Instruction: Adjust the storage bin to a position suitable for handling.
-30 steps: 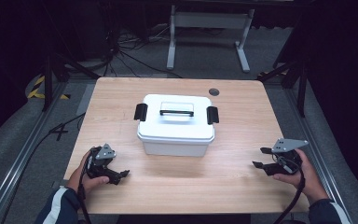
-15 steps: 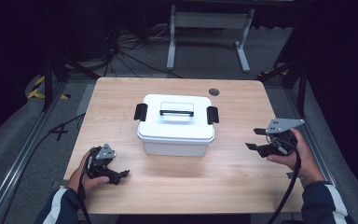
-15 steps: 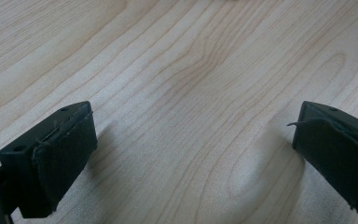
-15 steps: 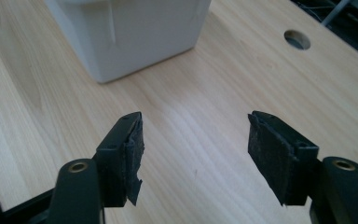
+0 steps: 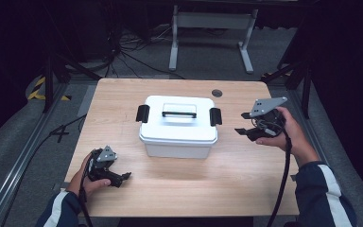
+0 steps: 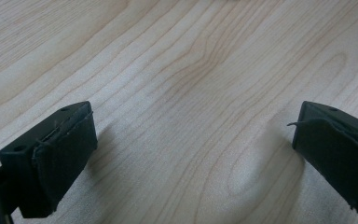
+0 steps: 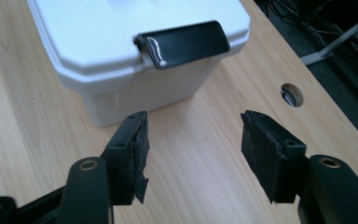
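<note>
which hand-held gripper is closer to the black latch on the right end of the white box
Right. The right hand-held gripper hangs just off the box's right end, jaws apart and pointed at the latch. The left hand-held gripper sits at the table's near left, in front of the white box.

Right tongs position: you have lifted your right tongs [image 5: 244, 124] off the near right part of the desk [image 5: 246, 179] and carried them farther up the desk, so they now hang beside the right end of the white box [image 5: 178, 126], near its black latch [image 5: 215, 116].
Right tongs jaws: they have just been closing a little, with nothing between them.
Right forearm: your sleeve [image 5: 324, 189] now reaches farther in over the desk's right edge.
</note>
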